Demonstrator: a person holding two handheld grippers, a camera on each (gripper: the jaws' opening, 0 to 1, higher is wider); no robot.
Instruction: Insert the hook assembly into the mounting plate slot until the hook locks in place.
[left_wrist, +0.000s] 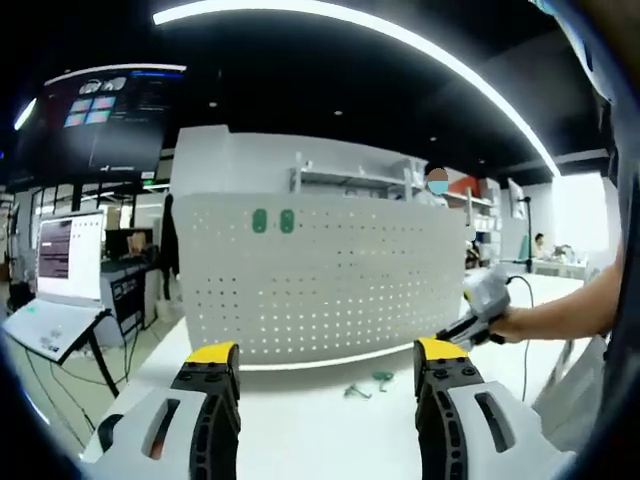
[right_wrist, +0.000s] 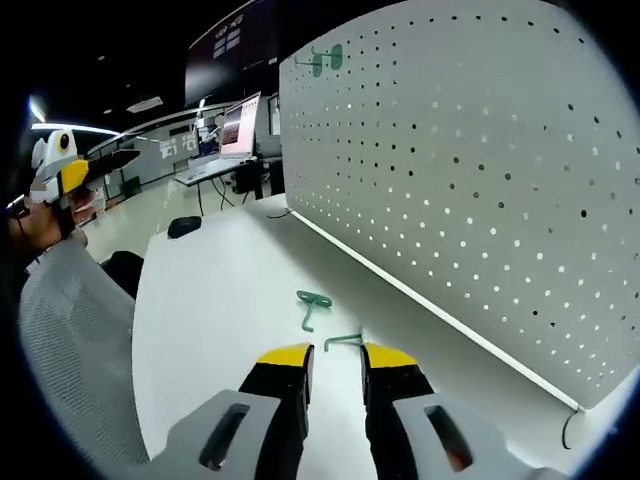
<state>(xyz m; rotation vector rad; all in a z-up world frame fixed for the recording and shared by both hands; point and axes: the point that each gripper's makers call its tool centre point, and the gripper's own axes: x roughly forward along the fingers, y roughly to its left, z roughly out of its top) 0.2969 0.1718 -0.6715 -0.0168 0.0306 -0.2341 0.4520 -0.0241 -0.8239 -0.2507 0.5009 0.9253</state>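
Right claw (right_wrist: 335, 352): yellow-tipped jaws are standing a little apart, pinching nothing, and hovering low over the white counter (right_wrist: 220, 290).
Nearest hook (right_wrist: 342, 341): a small green wire hook is lying flat on the counter just beyond the right claw's tips, between them.
Second hook (right_wrist: 312, 305): another green hook is lying a bit farther out, near the first.
Left claw (left_wrist: 325, 360): jaws are spread wide, holding nothing; both hooks are showing beyond them, before the board.
Pegboard (right_wrist: 480, 170): white perforated panel is standing upright on the counter, with two green hooks (left_wrist: 273, 221) hanging near its top.
Laptop (left_wrist: 62, 280): sitting open on a stand off to the side.
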